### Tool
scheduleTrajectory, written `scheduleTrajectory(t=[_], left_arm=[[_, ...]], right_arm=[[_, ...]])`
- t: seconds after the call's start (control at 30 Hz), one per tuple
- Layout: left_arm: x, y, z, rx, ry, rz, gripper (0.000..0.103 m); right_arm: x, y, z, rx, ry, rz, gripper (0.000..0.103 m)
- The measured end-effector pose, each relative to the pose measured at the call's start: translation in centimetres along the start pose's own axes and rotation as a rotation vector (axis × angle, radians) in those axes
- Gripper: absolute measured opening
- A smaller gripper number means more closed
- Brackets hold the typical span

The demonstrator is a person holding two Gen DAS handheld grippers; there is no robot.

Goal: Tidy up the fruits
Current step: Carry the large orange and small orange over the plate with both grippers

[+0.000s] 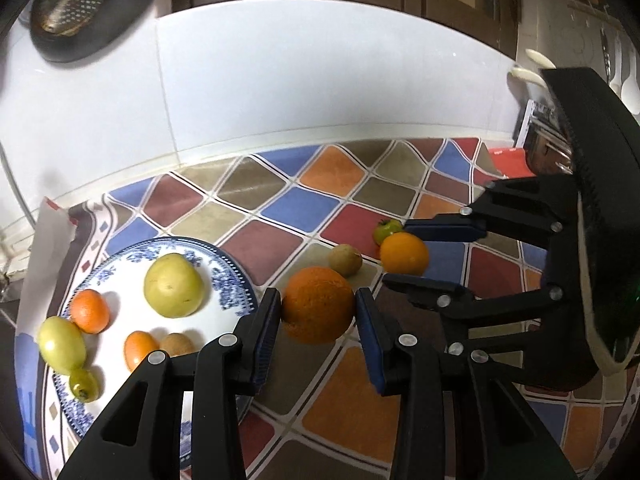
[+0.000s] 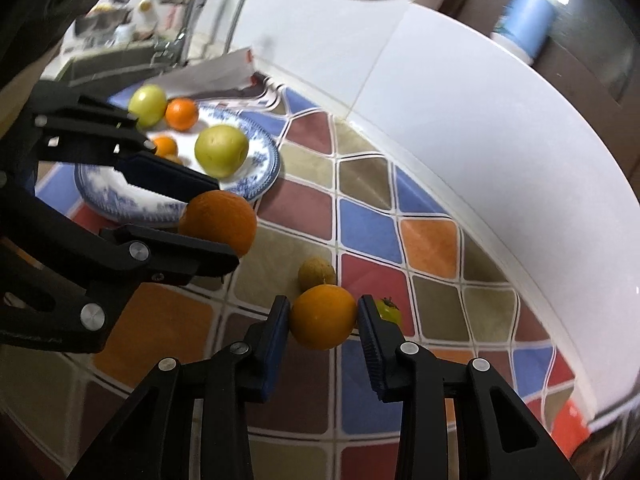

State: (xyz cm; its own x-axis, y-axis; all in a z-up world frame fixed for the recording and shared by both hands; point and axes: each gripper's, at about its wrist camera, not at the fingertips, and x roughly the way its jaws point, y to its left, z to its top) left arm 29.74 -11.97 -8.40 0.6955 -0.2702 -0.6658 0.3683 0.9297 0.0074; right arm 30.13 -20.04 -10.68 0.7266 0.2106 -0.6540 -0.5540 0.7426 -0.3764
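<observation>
A big orange is clasped between the pads of the left gripper, just beside the plate; a smaller orange is clasped likewise by the right gripper, over the cloth. Each fruit is held near the fingertips only, so a slip and roll could be caused by a quick swing. The two claws are close, and a knock between them is a risk. The sink and tap are shown only by the right view; a small green fruit at the plate's near rim is seen only in the left view.
</observation>
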Motion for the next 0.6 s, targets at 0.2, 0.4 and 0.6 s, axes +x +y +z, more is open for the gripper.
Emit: scheduleTrajectory(t=[0.2, 0.4, 0.6], left_arm=[[-2.5, 0.8, -0.4, -0.025, -0.035, 0.002, 0.038], [-5.3, 1.6, -1.3, -0.043, -0.065, 0.017, 0.038], [-7.8, 2.8, -2.4, -0.068, -0.085, 0.047, 0.038]], right_arm=[[-2.4, 0.3, 0.4, 0.099, -0.032, -0.023, 0.035], [-5.0, 1.4, 1.3, 0.168, -0.074, -0.037, 0.035], [-7.0, 3.1, 2.1, 0.230, -0.108, -0.029, 0.035]])
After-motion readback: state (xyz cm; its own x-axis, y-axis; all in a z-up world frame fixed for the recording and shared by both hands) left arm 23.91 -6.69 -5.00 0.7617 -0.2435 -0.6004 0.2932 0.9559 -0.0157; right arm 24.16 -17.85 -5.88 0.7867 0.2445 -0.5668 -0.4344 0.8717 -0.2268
